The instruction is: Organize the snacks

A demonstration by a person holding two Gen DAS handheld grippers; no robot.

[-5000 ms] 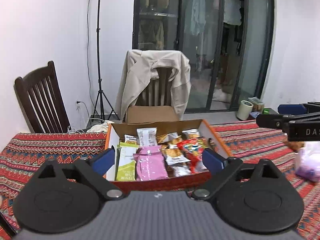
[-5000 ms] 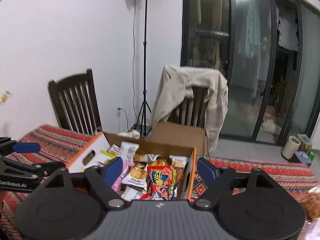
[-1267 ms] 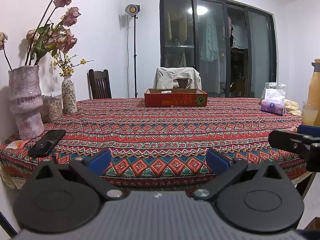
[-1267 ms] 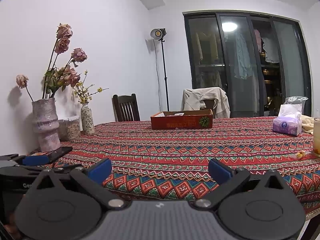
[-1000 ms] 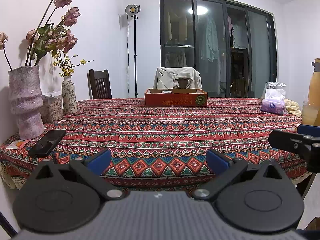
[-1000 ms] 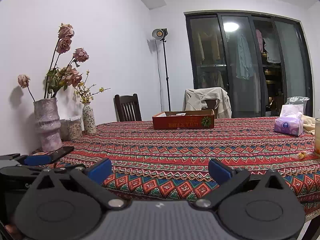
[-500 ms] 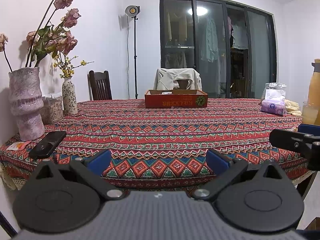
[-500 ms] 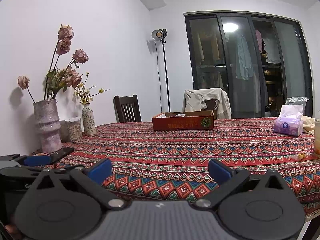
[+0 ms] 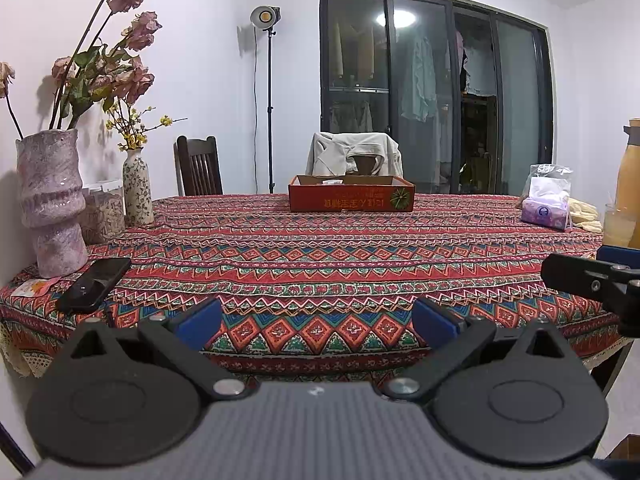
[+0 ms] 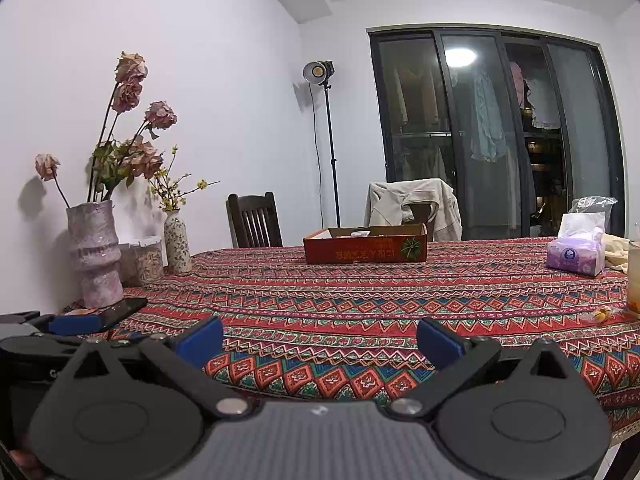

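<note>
The red cardboard snack box (image 9: 351, 199) stands at the far side of the table; it also shows in the right wrist view (image 10: 365, 249). Only a sliver of its contents shows over the rim. My left gripper (image 9: 316, 322) is open and empty, held off the near table edge, far from the box. My right gripper (image 10: 320, 342) is open and empty, also back at the near edge. The right gripper shows at the right of the left wrist view (image 9: 592, 276), and the left gripper shows at the left of the right wrist view (image 10: 60, 328).
A patterned red tablecloth (image 9: 340, 264) covers the table. Two vases with dried flowers (image 9: 52, 200) and a black phone (image 9: 96, 278) are at the left. A purple tissue pack (image 9: 546, 210), a glass (image 10: 634, 278) and a small candy (image 10: 602, 314) are at the right. Chairs stand behind.
Five seconds ago both grippers hovered right over the open snack box; now they are back at the near table edge. Over the last second both views barely shifted.
</note>
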